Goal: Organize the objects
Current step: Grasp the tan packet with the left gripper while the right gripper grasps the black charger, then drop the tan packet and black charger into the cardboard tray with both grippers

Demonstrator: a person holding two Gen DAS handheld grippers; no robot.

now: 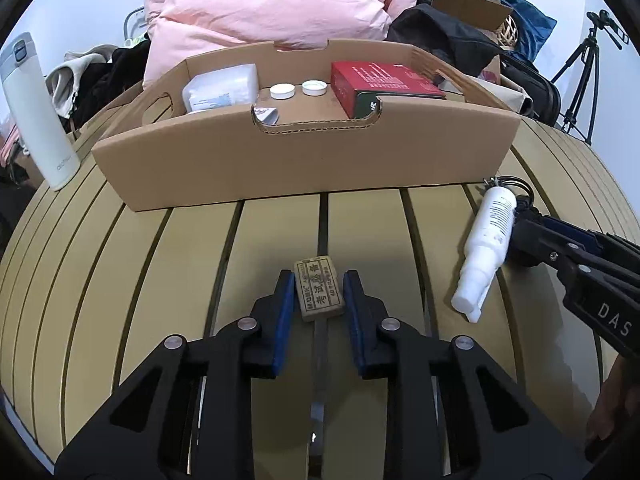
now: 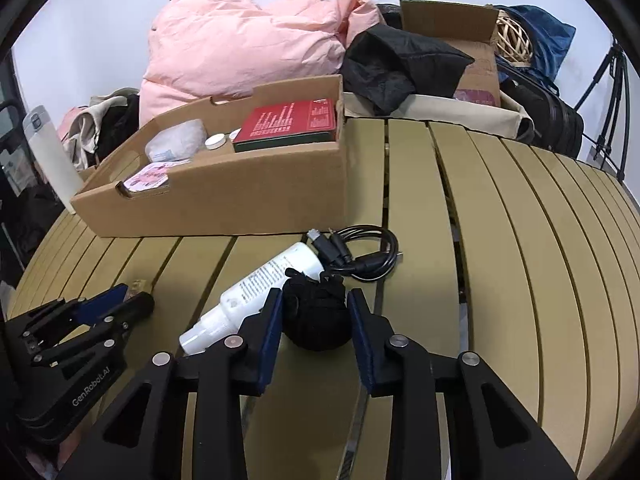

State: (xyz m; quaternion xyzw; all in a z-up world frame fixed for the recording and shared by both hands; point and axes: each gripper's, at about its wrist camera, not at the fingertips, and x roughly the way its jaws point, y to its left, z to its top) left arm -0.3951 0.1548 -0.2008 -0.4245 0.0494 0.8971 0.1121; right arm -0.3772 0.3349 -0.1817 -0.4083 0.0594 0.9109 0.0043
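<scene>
My left gripper (image 1: pixel 319 278) straddles a small tan eraser (image 1: pixel 319 293) lying on the slatted table; its jaws stand open with small gaps on both sides. My right gripper (image 2: pixel 315 298) straddles a black knitted pouch (image 2: pixel 316 314), jaws open and close to its sides. A white spray bottle (image 2: pixel 256 292) lies just left of the pouch; it also shows in the left wrist view (image 1: pixel 486 240). A coiled black cable (image 2: pixel 360 254) lies behind the pouch. The cardboard tray (image 1: pixel 304 156) holds a red box (image 1: pixel 384 82), a tissue pack (image 1: pixel 222 88) and two white caps (image 1: pixel 298 89).
A white thermos (image 1: pixel 36 116) stands left of the tray. Behind the table lie a pink duvet (image 2: pixel 244 48), black clothing (image 2: pixel 396 60), a cardboard box (image 2: pixel 460 28) and bags. A tripod (image 1: pixel 580 76) stands at the far right.
</scene>
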